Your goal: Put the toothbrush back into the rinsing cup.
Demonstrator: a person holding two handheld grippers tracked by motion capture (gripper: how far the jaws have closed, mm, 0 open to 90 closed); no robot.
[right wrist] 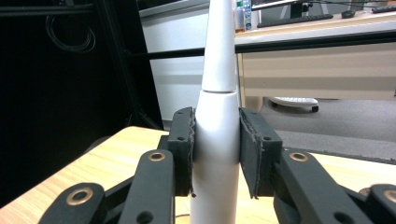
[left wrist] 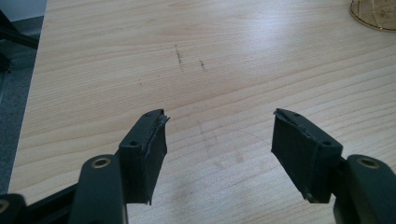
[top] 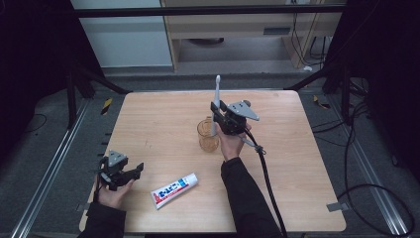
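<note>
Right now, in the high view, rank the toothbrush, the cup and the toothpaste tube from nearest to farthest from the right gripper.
1. Toothbrush: upright, clamped between the jaws of the right gripper.
2. Cup: amber, just below-left of that gripper, at the table's middle.
3. Toothpaste tube: lying flat near the front edge, closer to the left gripper.

toothpaste tube (top: 174,190) lies on the wooden table (top: 297,163).

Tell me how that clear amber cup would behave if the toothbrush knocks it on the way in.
The cup stands upright and looks like thin see-through plastic, so it is probably light and would slide or tip easily. Its handle may stop it rolling far. The toothbrush looks stiff and upright in the right gripper, so a bump would likely pass straight on.
</note>
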